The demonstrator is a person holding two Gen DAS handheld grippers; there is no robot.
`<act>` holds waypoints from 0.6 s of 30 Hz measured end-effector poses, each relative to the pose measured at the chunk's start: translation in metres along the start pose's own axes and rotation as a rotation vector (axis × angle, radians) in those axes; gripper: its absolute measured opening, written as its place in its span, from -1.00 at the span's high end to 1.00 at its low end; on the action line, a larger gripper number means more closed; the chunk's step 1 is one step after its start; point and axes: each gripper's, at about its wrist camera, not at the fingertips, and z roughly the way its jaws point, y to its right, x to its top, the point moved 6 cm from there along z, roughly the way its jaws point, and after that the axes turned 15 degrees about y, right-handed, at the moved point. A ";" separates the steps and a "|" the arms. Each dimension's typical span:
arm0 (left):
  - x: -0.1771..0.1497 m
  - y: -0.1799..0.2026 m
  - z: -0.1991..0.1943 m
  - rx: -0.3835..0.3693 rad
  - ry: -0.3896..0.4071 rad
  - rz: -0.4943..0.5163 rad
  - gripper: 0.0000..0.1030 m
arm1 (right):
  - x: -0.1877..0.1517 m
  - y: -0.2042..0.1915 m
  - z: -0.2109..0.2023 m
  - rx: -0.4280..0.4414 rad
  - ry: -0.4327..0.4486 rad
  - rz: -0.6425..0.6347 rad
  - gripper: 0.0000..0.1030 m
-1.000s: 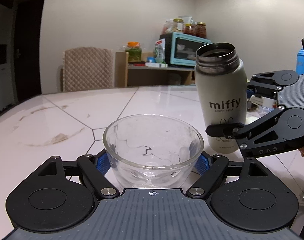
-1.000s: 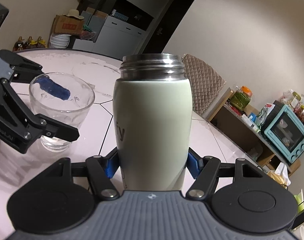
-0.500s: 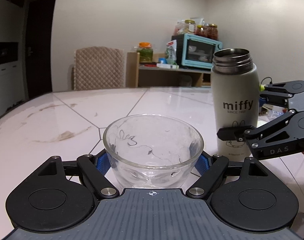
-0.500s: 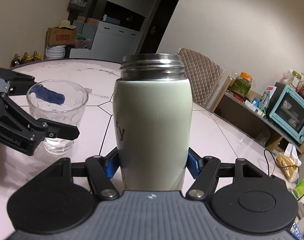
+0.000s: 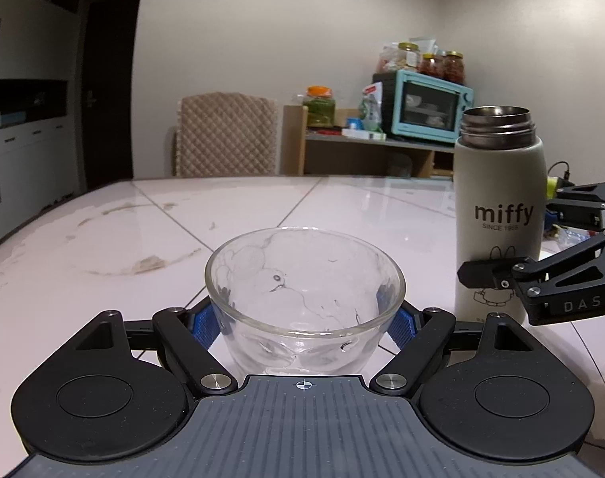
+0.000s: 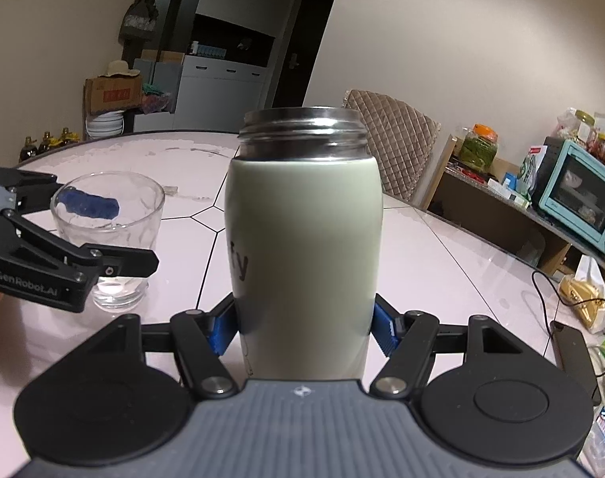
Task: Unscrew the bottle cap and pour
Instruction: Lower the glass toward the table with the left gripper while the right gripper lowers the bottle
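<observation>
A pale green "miffy" bottle (image 5: 499, 215) with an open steel mouth and no cap stands upright on the marble table (image 5: 123, 239). My right gripper (image 6: 304, 330) is shut on the bottle (image 6: 306, 247) low on its body. A clear glass cup (image 5: 304, 298) holding a little water stands left of the bottle. My left gripper (image 5: 304, 320) is shut on the cup, blue pads against its sides. The cup also shows in the right wrist view (image 6: 109, 235). The cap is not in view.
A quilted chair (image 5: 225, 135) stands at the table's far side. A shelf with a teal toaster oven (image 5: 424, 107) and jars lies behind. A cable and a phone (image 6: 573, 354) lie on the table at the right.
The bottle has gone from slightly tilted to upright and has moved right, away from the cup. Both grippers keep their hold.
</observation>
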 end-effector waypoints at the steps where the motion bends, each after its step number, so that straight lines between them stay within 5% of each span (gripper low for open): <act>1: 0.000 0.000 -0.001 0.005 0.000 -0.001 -0.65 | 0.000 0.001 0.000 0.001 0.001 0.006 -0.35; 18: 0.001 0.003 0.004 0.103 0.005 -0.017 -0.65 | -0.005 0.023 0.008 -0.006 0.022 0.196 -0.35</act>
